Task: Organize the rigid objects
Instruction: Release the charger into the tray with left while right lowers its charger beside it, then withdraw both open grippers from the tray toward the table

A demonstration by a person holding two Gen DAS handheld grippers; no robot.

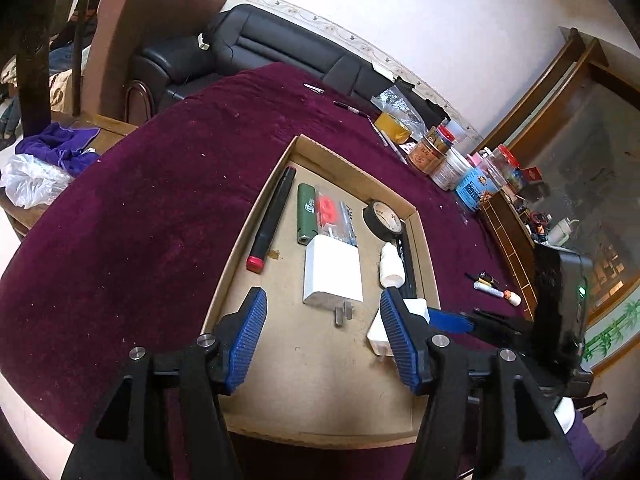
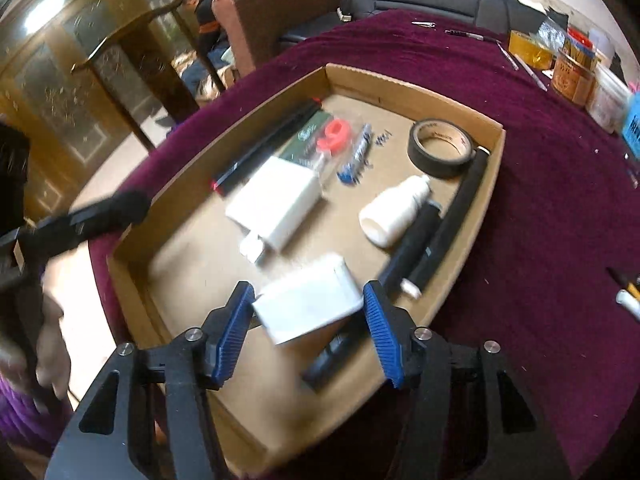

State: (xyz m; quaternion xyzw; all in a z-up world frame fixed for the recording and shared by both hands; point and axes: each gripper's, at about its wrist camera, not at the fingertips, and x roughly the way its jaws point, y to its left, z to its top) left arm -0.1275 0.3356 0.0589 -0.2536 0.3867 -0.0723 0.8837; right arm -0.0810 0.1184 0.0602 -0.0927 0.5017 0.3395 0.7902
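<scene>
Between the right tongs (image 2: 308,312) a small white charger (image 2: 308,300) is sitting low over the cardboard tray (image 2: 490,152); whether the pads are pinching or releasing it, cannot tell. Left tongs (image 1: 324,312) are hanging released, empty. Charger is looking light, rigid, smooth: probably best gripping its flat sides, clear of the prongs.

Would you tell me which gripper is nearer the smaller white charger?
Right. The right gripper has the smaller white charger between its jaws; the left gripper hovers beside it, over the box floor.
</scene>
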